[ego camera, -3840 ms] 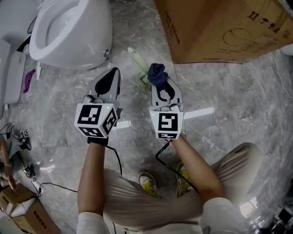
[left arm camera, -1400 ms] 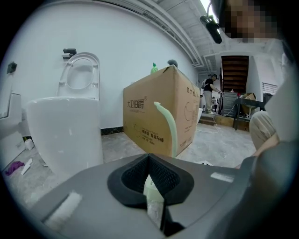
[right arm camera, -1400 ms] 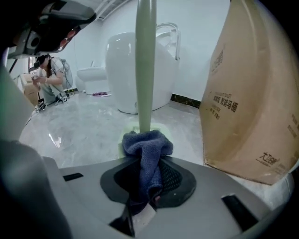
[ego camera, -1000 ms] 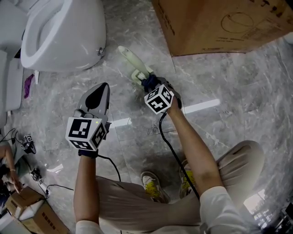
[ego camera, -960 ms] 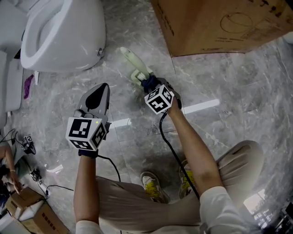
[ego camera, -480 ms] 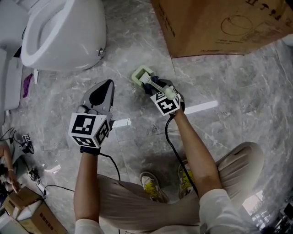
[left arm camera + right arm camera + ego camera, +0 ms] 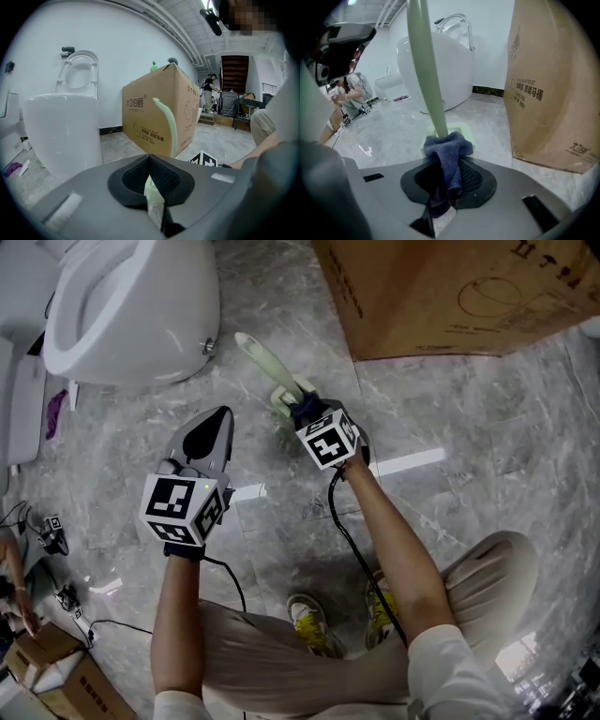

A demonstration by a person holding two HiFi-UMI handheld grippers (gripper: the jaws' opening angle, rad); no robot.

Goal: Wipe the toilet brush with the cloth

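Right gripper view: my right gripper (image 7: 449, 187) pinches the cloth (image 7: 447, 150) against the toilet brush (image 7: 426, 70) just ahead, so I think I rub upward next; my left gripper (image 7: 150, 180) is closed, empty.

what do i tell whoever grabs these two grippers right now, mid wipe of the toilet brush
Left gripper: shut, holding nothing, off to the left of the brush, not touching it.
Right gripper: shut on the cloth, which presses against the low end of the handle, just above the stand.
Brush: stands on the floor between the toilet and the cardboard box.
Done: cloth gripped and on the handle.
Left: probably run the cloth up the rest of the handle; how much is already wiped cannot be told.
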